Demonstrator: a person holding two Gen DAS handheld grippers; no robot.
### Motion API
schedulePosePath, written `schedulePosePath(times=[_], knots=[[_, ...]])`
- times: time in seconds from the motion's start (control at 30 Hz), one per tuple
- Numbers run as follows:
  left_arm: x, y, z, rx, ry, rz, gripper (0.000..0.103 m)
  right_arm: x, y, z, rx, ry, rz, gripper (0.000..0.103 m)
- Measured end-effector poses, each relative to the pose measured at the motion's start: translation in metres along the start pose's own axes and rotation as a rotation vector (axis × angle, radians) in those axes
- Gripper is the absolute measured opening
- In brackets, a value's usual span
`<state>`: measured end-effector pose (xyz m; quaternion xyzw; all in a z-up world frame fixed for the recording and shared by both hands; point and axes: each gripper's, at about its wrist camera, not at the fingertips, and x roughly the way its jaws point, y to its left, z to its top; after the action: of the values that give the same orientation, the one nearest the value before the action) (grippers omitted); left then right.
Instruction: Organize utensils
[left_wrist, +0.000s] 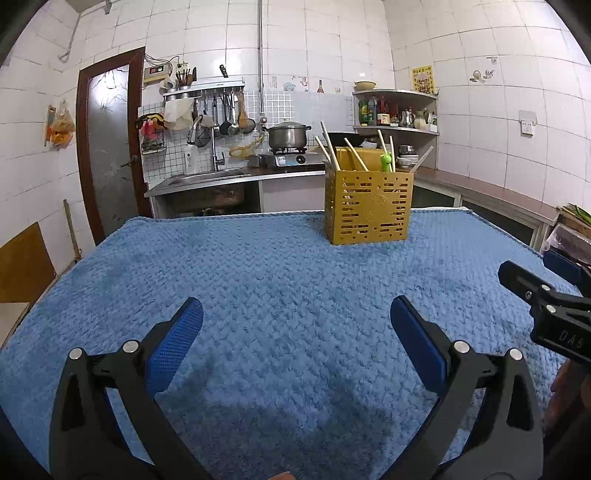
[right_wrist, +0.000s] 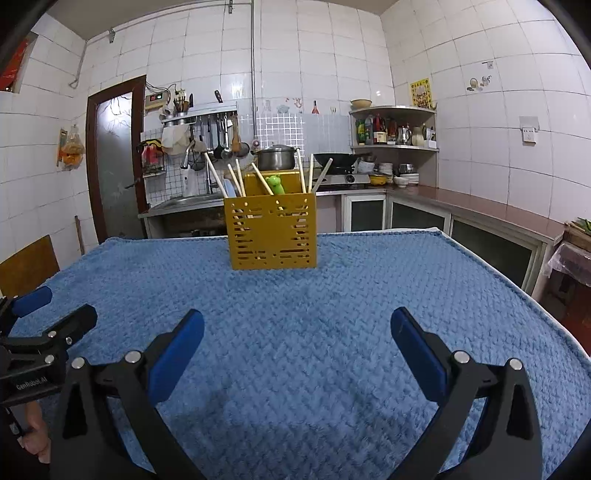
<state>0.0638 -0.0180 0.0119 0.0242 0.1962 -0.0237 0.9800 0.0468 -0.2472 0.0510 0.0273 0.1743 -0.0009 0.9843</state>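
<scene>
A yellow perforated utensil holder (left_wrist: 368, 206) (right_wrist: 272, 230) stands upright near the far edge of the table, on a blue textured cloth (left_wrist: 280, 280) (right_wrist: 332, 295). Several wooden chopsticks (left_wrist: 330, 149) (right_wrist: 216, 175) and a green frog-topped utensil (left_wrist: 386, 161) (right_wrist: 276, 183) stick out of it. My left gripper (left_wrist: 296, 323) hovers open over the near part of the cloth with nothing between its blue pads. My right gripper (right_wrist: 297, 328) is open too and holds nothing. Each gripper shows at the edge of the other's view: the right gripper (left_wrist: 546, 295) and the left gripper (right_wrist: 44, 317).
Behind the table runs a kitchen counter with a sink (left_wrist: 207, 177), a gas stove with a steel pot (left_wrist: 288, 134) (right_wrist: 276, 157) and a wok (right_wrist: 338, 159). A corner shelf (right_wrist: 395, 129) holds bottles. A brown door (left_wrist: 109, 147) stands at the left. A hand (right_wrist: 35, 439) grips the left gripper.
</scene>
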Motion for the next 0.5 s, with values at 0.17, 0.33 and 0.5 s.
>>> schedulePosePath(times=[0.17, 0.33, 0.5], knots=[[0.0042, -0.0021, 0.0014, 0.01, 0.016, -0.008, 0.098, -0.0002, 0.003, -0.0006, -0.015, -0.002, -0.008, 0.099], [0.0073, -0.0003, 0.0047, 0.002, 0.008, 0.001, 0.098, -0.0006, 0.0063, 0.0006, -0.028, -0.003, -0.017, 0.099], [0.0082, -0.002, 0.0056, 0.018, -0.009, 0.009, 0.098, -0.0005, 0.0067, 0.0007, -0.029, -0.004, -0.018, 0.099]])
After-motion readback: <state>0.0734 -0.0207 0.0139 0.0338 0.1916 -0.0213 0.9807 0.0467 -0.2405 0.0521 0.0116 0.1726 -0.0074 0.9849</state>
